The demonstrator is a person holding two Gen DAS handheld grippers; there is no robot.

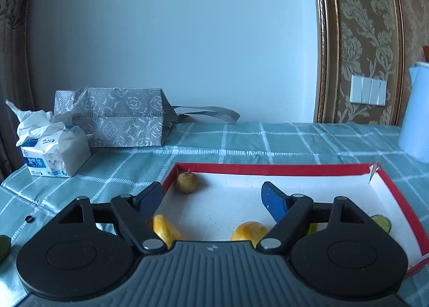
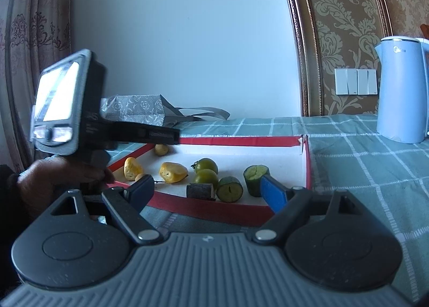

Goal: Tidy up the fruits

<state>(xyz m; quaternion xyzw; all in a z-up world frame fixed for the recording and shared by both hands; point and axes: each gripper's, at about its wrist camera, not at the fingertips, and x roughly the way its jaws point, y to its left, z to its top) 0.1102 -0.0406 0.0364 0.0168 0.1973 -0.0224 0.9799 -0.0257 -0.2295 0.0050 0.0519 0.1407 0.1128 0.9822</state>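
A shallow red-rimmed box [image 1: 268,168] [image 2: 241,141] with a white floor lies on the checked cloth. It holds a small brown round fruit [image 1: 186,182] [image 2: 161,149] in the far left corner, two yellow pieces [image 1: 163,229] [image 2: 173,172], two green tomatoes [image 2: 206,165], cut cucumber pieces [image 2: 229,189] and a dark chunk [image 2: 200,190]. My left gripper [image 1: 211,199] is open and empty, above the box's near left part. My right gripper [image 2: 206,191] is open and empty, just before the box's near rim. The left gripper's body [image 2: 64,103] shows in the right wrist view.
A grey patterned bag [image 1: 115,116] and a tissue pack [image 1: 53,151] stand at the back left. A light blue kettle [image 2: 402,89] stands at the back right. A green piece [image 1: 4,246] lies on the cloth, left of the box.
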